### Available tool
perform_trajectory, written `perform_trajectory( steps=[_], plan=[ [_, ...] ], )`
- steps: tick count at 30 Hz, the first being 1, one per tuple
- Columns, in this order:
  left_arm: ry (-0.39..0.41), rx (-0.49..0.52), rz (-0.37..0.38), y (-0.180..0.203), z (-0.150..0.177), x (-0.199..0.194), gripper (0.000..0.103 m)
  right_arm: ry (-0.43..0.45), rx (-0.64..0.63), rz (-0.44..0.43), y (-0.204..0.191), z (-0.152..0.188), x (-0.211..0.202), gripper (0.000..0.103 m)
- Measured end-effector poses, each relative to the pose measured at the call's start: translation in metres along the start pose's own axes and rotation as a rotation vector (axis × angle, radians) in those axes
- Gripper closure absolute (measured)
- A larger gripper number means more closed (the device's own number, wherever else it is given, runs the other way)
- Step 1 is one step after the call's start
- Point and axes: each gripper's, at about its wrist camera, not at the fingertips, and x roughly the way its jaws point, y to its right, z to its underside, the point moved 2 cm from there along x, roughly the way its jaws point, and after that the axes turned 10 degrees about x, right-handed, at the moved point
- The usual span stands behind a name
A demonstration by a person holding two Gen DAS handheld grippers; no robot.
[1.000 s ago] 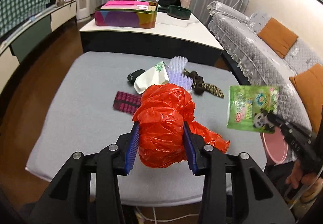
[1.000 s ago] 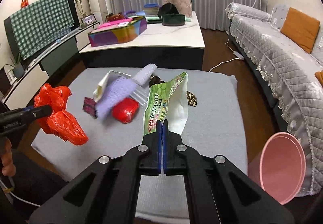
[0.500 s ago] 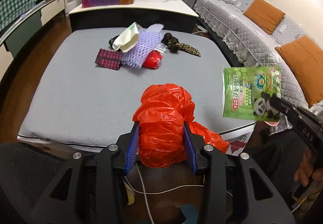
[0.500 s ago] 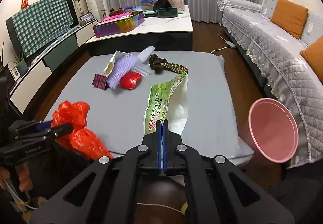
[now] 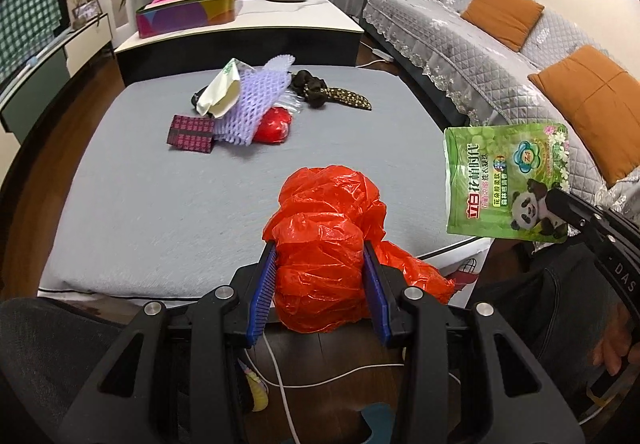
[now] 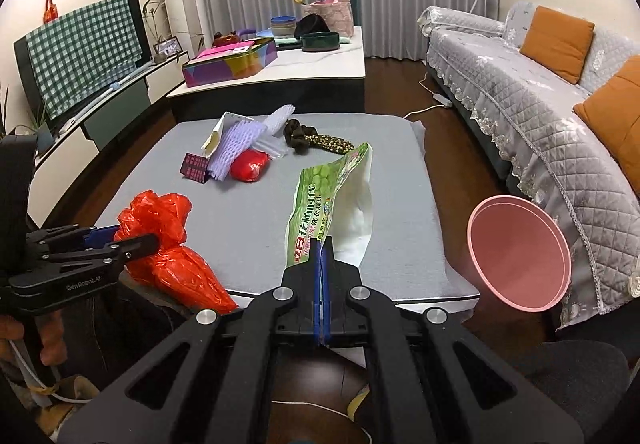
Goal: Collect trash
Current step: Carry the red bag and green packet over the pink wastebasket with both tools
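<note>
Two loads: left gripper (image 5: 320, 284) clamping one red bag (image 5: 328, 244), right gripper (image 6: 322, 256) pinching one green pouch (image 6: 320, 199).

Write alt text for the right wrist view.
The right gripper is shut on a green detergent pouch above a grey table. At left, the left gripper clamps a crumpled red plastic bag; a pink bin stands at right.

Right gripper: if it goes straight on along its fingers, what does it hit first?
Apart from the green pouch it already holds, probably the grey table top. The right gripper points down over the near edge. The pink bin sits off to the right, out of line. Depth is uncertain.
</note>
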Motion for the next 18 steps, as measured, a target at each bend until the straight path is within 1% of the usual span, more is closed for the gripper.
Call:
perform_trajectory(
  steps=[7,10,14,18],
  plan=[
    [-0.037,0.051,0.004,0.018,-0.009,0.015,0.063,0.006,0.047,0.018,0.024,-0.002,0.004,0.102],
    [-0.043,0.08,0.015,0.03,-0.023,0.022,0.063,0.017,0.071,0.041,0.039,-0.007,0.004,0.102],
    [-0.034,0.134,0.039,0.052,-0.054,0.032,0.063,0.063,0.115,0.101,0.075,-0.022,-0.003,0.102],
    [-0.005,0.219,0.089,0.095,-0.094,0.046,0.062,0.118,0.171,0.172,0.119,-0.04,-0.014,0.102]
  ],
)
